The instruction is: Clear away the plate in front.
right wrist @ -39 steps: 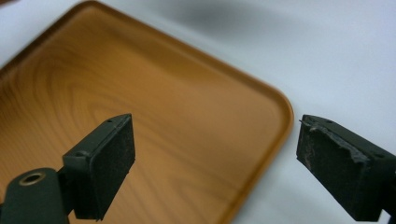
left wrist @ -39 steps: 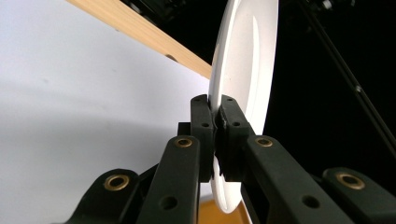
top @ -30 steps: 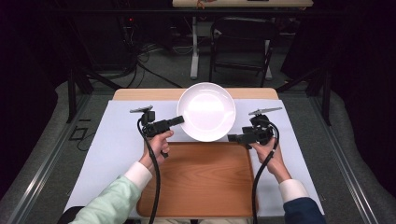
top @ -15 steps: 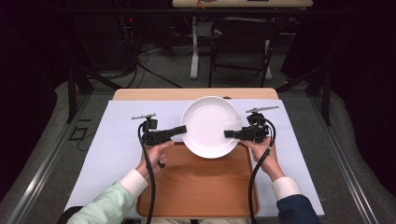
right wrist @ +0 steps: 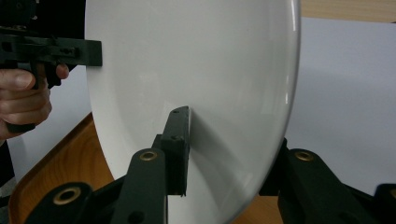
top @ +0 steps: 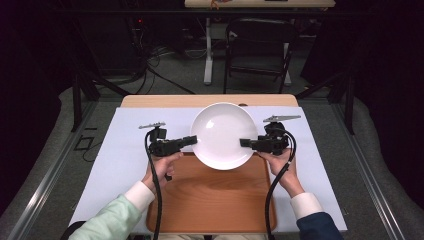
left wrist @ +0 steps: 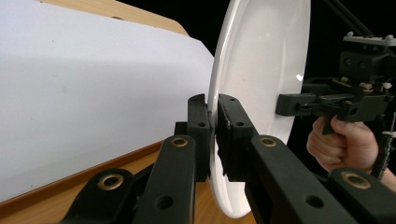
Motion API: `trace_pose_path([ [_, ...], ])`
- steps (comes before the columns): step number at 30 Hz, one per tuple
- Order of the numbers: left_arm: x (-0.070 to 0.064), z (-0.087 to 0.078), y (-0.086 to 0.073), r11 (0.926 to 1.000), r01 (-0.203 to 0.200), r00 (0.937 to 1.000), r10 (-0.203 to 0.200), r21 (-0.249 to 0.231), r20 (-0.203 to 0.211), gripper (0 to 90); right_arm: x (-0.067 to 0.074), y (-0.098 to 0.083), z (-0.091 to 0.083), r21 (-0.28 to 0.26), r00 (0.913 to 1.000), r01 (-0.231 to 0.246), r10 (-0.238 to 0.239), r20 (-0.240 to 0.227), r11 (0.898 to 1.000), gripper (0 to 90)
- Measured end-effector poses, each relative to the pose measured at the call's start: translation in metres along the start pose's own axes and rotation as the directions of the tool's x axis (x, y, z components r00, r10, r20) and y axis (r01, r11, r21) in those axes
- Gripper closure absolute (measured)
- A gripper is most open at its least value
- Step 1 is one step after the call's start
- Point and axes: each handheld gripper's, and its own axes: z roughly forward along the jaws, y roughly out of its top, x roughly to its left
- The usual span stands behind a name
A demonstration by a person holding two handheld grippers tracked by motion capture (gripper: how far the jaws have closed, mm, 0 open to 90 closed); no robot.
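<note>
We grip the plate (top: 222, 135): left gripper (top: 191, 140) clenched at 9 o'clock, right gripper (top: 245, 143) just closing at 3. Lift level, both together.

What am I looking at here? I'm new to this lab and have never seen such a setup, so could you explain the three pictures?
There is no robot arm. A person at a table holds a hand tool in each hand, each with two black fingers that pinch like tongs.

The high view looks down from above the person. It shows the left gripper and the right gripper pinching opposite edges of a white plate. Under it lie a wooden tray and a white sheet covering the table.

The other two pictures come from small cameras riding on the tools. In the left gripper view, its fingers clamp the plate's rim. In the right gripper view, its fingers, which have just been closing, sit on either side of the rim.

Both tools hold the plate.
</note>
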Motion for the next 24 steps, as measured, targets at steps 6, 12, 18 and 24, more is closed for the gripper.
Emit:
trace_pose_path([
  [6,-0.005,-0.003,-0.001,0.9983,-0.057,0.9981,0.058,0.013,-0.024,83.2,0.007,-0.001,-0.003,0.003,0.9992,0.033,-0.033,0.024,0.999,64.8],
  [12,-0.014,-0.005,0.000,0.9914,-0.128,0.9903,0.129,0.027,-0.051,82.7,0.012,-0.002,-0.008,-0.006,0.9979,0.055,-0.055,0.035,0.998,66.6],
  [18,-0.018,-0.011,-0.001,0.9862,-0.163,0.9852,0.165,0.026,-0.047,82.5,0.020,-0.003,-0.013,-0.016,0.9953,0.086,-0.085,0.048,0.996,67.0],
  [24,-0.021,-0.018,-0.003,0.9828,-0.183,0.9816,0.184,0.029,-0.051,82.2,0.028,-0.005,-0.015,-0.016,0.9942,0.099,-0.098,0.044,0.995,67.6],
])
